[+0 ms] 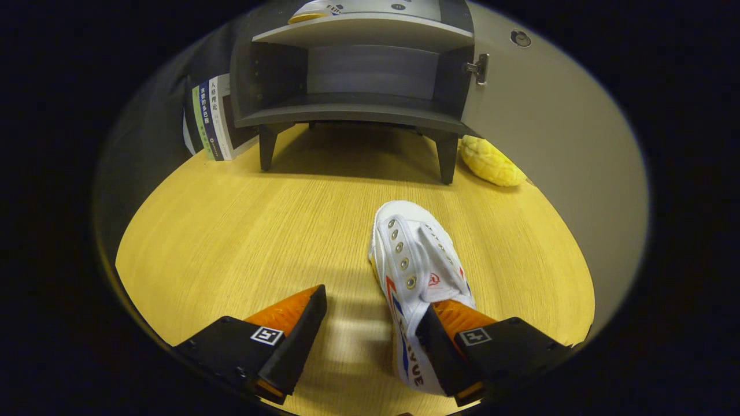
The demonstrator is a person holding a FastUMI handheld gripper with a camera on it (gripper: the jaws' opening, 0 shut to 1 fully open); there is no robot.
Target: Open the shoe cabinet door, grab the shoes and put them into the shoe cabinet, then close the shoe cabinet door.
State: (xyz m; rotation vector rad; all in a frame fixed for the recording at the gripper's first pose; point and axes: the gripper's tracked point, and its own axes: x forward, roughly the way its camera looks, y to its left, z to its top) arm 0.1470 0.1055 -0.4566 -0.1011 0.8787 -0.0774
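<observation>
Gripper view: the gripper (370, 323) is held low over a wooden table (231, 231) with its 2 fingers spread wide apart. The left finger (289, 329) hangs over bare table with nothing touching it. The right finger (457, 335) sits in or on the heel opening of a white canvas shoe (413, 260); whether it presses on the shoe cannot be told. Only 1 finger meets the shoe, so nothing is clamped between the 2.

The shoe lies on the table with its toe pointing away from the gripper, toward the cabinet. It has metal eyelets and red and blue stripes along its side.

Beyond the shoe, the dark grey shoe cabinet (358, 75) stands on short legs near the far side of the table. Its door (549, 127) is swung open to the right, and a hinge (480, 68) shows at the door's edge. The lower shelf holds nothing. Part of another shoe (315, 11) shows on the upper shelf.

A row of upright books (211, 118) stands just left of the cabinet. A yellow lumpy object (491, 163) lies on the table beside the cabinet's right front leg, at the foot of the open door.
</observation>
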